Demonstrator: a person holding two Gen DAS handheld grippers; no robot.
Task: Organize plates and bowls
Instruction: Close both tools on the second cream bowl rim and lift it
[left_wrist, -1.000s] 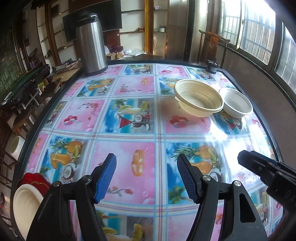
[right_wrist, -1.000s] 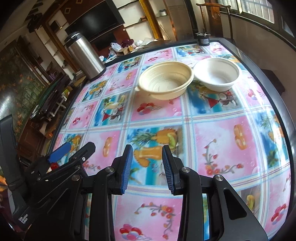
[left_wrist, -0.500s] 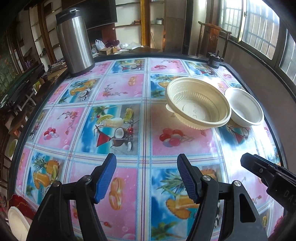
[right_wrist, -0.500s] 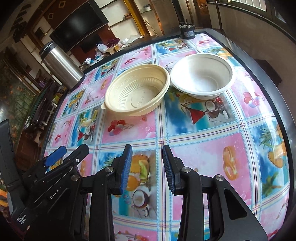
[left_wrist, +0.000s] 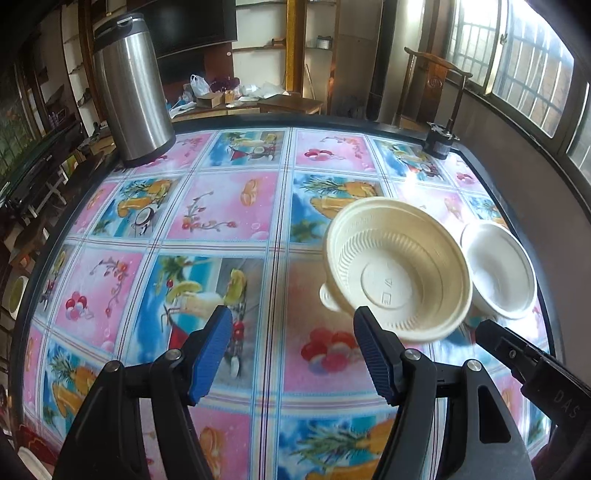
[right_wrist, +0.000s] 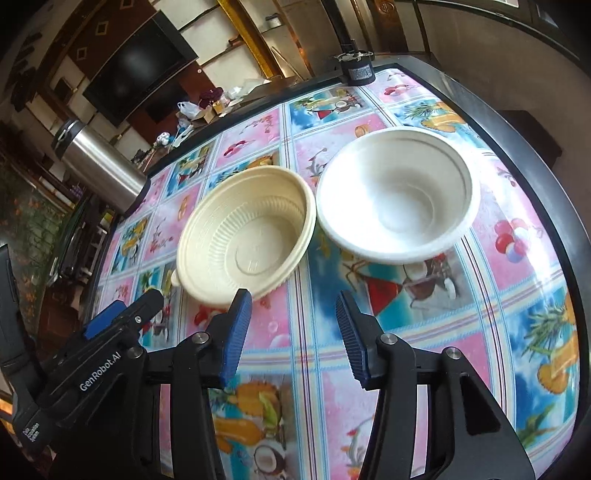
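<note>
A ribbed cream bowl (left_wrist: 399, 266) (right_wrist: 251, 232) stands on the patterned table, touching a smooth white bowl (left_wrist: 498, 269) (right_wrist: 399, 199) to its right. My left gripper (left_wrist: 291, 350) is open with nothing between its blue pads; its right pad sits just in front of the cream bowl's near rim. My right gripper (right_wrist: 291, 332) hovers in front of the gap between the two bowls. Its jaws are opening and nothing is between them. In the left wrist view the right gripper's finger (left_wrist: 517, 354) shows at the right edge; in the right wrist view the left gripper (right_wrist: 122, 321) shows at the left.
A tall steel flask (left_wrist: 129, 85) (right_wrist: 99, 166) stands at the table's far left. A small black device (left_wrist: 439, 140) (right_wrist: 354, 70) sits on the far edge. The table's dark rim (right_wrist: 546, 206) runs close behind the white bowl. A wooden chair (left_wrist: 436, 85) stands beyond.
Both grippers have moved forward towards the two bowls, which now look much larger and nearer. The right gripper's jaws stand wider apart than before. The left gripper's opening is unchanged.
</note>
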